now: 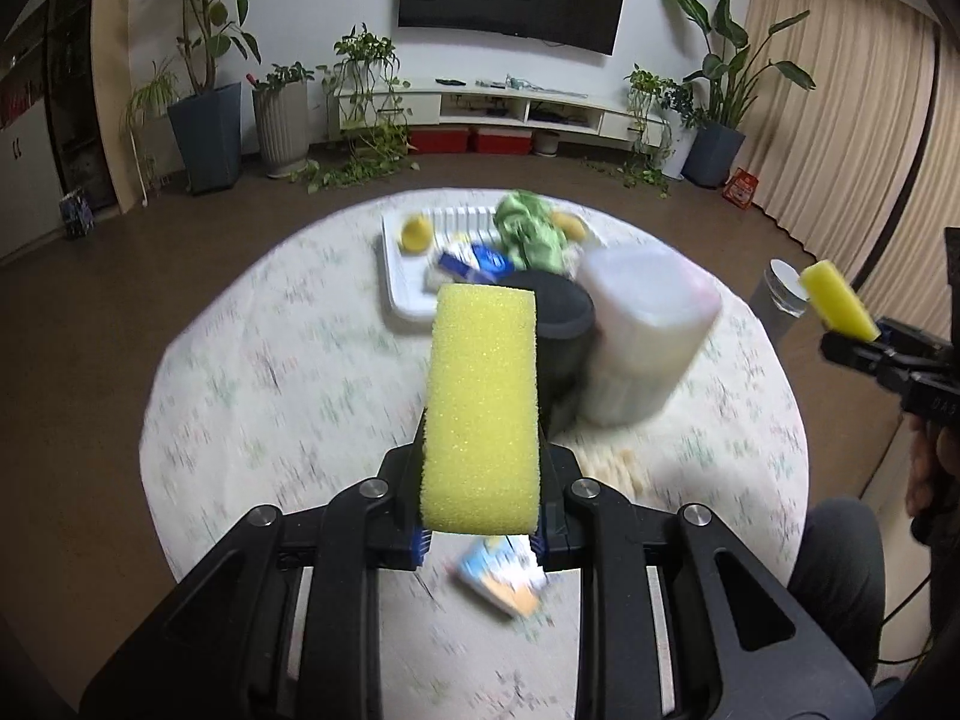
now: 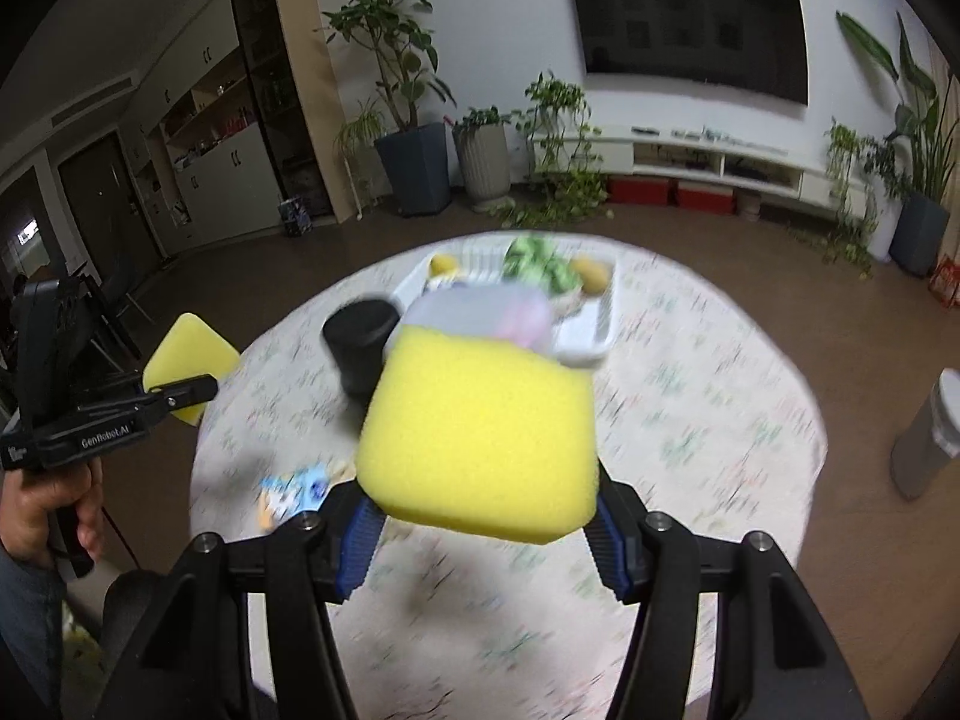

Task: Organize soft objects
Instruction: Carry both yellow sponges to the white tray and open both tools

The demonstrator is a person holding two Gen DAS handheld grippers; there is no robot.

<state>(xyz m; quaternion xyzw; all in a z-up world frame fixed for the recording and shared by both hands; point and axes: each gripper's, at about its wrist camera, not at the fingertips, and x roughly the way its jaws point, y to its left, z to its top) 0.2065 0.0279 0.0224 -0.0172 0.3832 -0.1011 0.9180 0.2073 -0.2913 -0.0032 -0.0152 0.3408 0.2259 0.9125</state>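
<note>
Gripping a yellow sponge (image 1: 483,402) edge-on, left gripper (image 1: 480,531) clamped tight, right gripper (image 2: 483,531) clamped on a second sponge (image 2: 480,435), both above the counter (image 1: 252,372), tray (image 1: 408,294) far behind.

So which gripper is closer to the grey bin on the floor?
Right. The right gripper is at the table side nearest the grey bin; the left gripper is farther off, toward the table's other side.
</note>
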